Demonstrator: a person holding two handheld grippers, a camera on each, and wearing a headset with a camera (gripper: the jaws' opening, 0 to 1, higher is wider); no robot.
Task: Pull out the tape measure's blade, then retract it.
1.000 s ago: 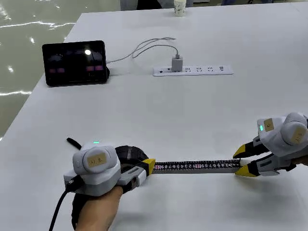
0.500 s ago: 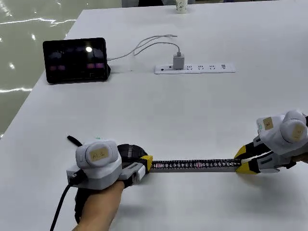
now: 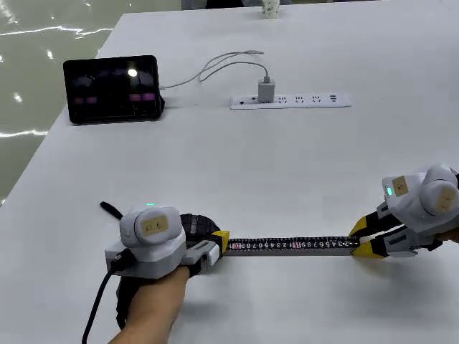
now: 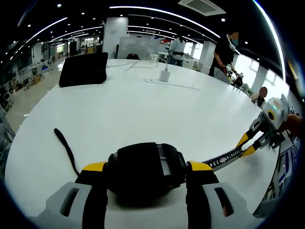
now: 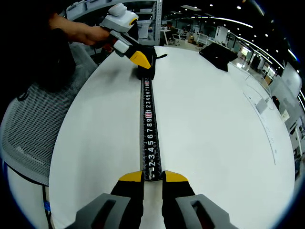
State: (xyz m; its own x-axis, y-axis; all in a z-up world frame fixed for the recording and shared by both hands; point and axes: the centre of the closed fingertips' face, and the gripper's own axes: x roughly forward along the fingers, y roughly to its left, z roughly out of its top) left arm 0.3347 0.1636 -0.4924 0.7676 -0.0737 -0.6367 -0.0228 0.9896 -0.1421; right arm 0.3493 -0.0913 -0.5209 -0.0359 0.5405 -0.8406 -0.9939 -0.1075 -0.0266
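Observation:
A black tape measure case (image 3: 195, 228) lies at the near left of the white table (image 3: 287, 172), and my left gripper (image 3: 214, 247) is shut on its sides. The left gripper view has the case (image 4: 145, 164) held between the yellow-tipped jaws of that gripper (image 4: 147, 168). The blade (image 3: 294, 245) lies drawn out flat to the right, its numbers up. My right gripper (image 3: 360, 239) is shut on the blade's end. In the right gripper view the blade (image 5: 148, 114) runs from that gripper (image 5: 153, 176) back to the case (image 5: 146, 61). A black wrist strap (image 3: 110, 211) trails off the case.
A dark tablet (image 3: 112, 89) stands at the far left. A white power strip (image 3: 290, 102) with a charger and cable lies at the far middle. A cup (image 3: 270, 7) sits at the far edge. A mesh chair (image 5: 28, 129) stands beside the table.
The right gripper's jaws have drawn closer together on the blade's end. The blade's drawn-out length and the left gripper stay about the same; the head camera has tilted slightly.

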